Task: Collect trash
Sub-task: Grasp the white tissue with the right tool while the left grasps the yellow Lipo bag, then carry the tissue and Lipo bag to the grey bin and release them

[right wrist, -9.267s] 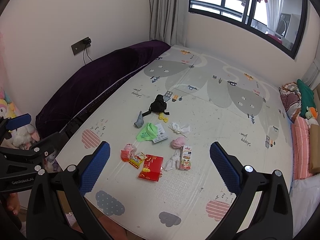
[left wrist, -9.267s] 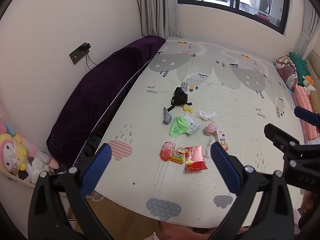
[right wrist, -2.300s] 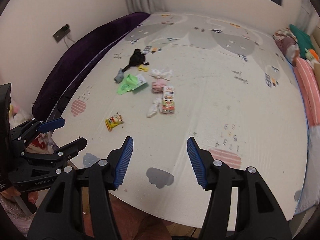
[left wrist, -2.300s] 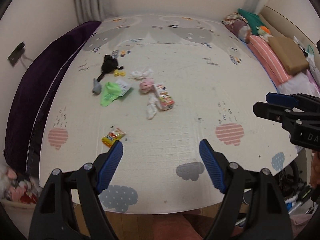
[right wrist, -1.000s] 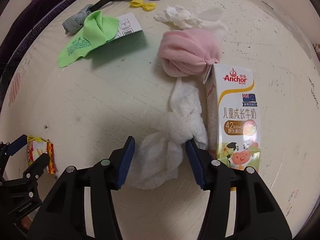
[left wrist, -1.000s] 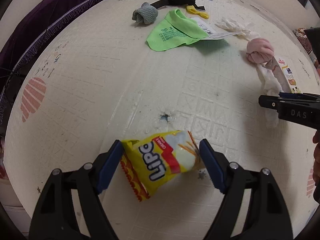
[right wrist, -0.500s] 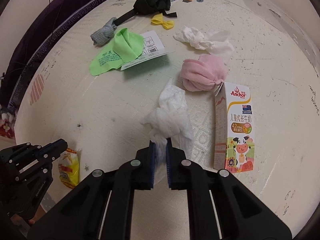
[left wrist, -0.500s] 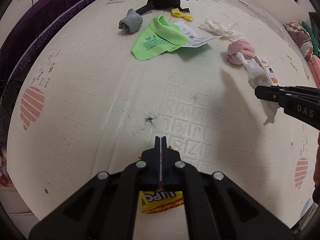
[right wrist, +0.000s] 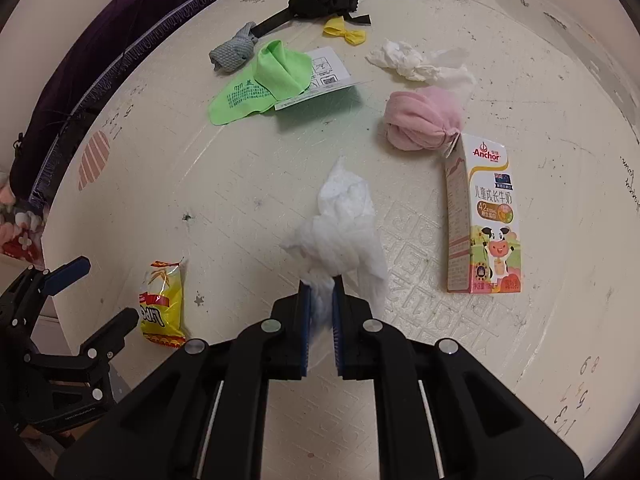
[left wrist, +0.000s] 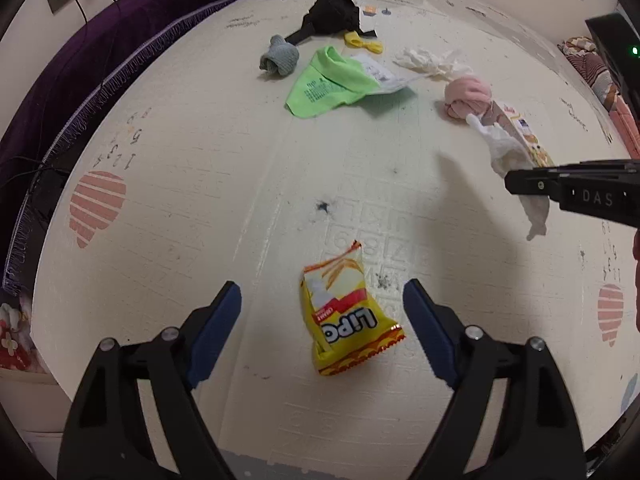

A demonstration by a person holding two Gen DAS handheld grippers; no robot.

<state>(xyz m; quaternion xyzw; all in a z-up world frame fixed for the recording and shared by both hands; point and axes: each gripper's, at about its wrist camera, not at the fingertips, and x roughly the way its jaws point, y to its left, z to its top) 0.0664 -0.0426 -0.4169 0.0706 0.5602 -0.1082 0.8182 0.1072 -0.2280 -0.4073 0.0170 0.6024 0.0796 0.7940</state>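
In the left view the left gripper (left wrist: 322, 316) has its jaws opening, the chip bag (left wrist: 347, 312) lying loose on the mat (left wrist: 180, 200) between them, while in the right view the right gripper (right wrist: 319, 308) is clamped on a tissue (right wrist: 340, 232) lifted off the mat, with the milk box (right wrist: 482, 216) at the right and another tissue (right wrist: 416, 64) far off not yet picked up.

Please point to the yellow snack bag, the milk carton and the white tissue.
Yellow snack bag (left wrist: 347, 312): left wrist view, printed front.
Milk carton (right wrist: 486, 216): right wrist view, front face.
White tissue (right wrist: 340, 224): right wrist view, crumpled middle.

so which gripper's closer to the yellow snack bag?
Left. The left gripper, jaws opening, hangs just above the yellow snack bag, which lies on the mat between its fingers. The right gripper is off to the side, clamped on a white tissue.
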